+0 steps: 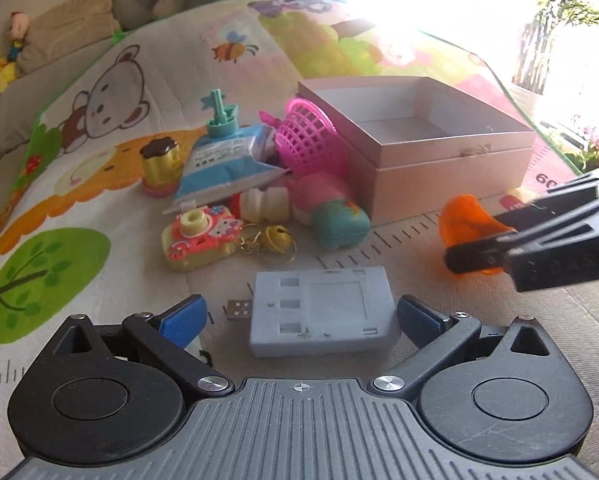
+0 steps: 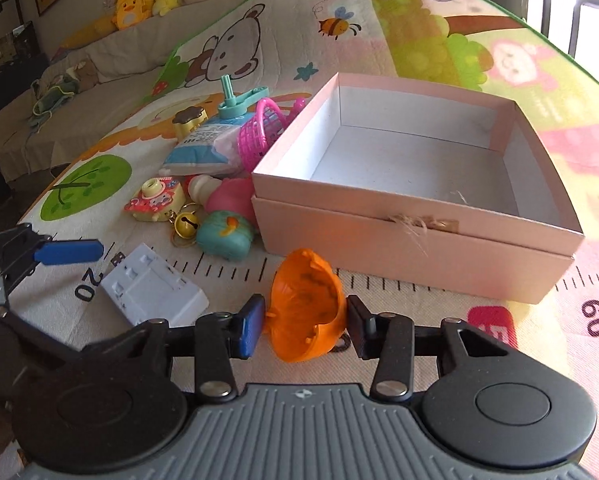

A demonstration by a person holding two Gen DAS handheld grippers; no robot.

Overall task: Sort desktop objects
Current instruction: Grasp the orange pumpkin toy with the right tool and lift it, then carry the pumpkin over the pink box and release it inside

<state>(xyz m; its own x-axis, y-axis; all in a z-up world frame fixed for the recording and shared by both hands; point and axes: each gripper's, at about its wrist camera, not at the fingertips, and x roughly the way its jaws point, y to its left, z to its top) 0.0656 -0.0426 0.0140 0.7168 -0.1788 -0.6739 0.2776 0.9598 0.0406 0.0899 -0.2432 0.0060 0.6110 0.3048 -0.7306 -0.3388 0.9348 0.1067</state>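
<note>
Two grippers working, going left to right. My left gripper (image 1: 301,318) is spread wide around the grey charger (image 1: 321,312), blue pads either side, neither clearly touching it. It lies flat on the play mat (image 1: 79,200), plug end pointing left. To do this well I'd centre the pads on the long sides, close squarely, and lift straight up so it doesn't twist out.

My right gripper (image 2: 305,326) is clamped on the orange half-shell (image 2: 305,308), open side facing the camera. It hangs just in front of the pink box (image 2: 419,240), which looks empty. Judgement: carry it over the near wall, go high enough to clear the rim, and release low inside so it doesn't bounce out. Thin curved plastic, so it may slip; I'd keep squeeze steady.

Toy pile sits left of the box: toy camera (image 1: 199,236), bell (image 1: 277,236), blue packet (image 1: 223,164), pink basket (image 1: 309,140).

Readable writing: mat ruler marks "20" and "60". Packet print is too small to read. No brand visible.
</note>
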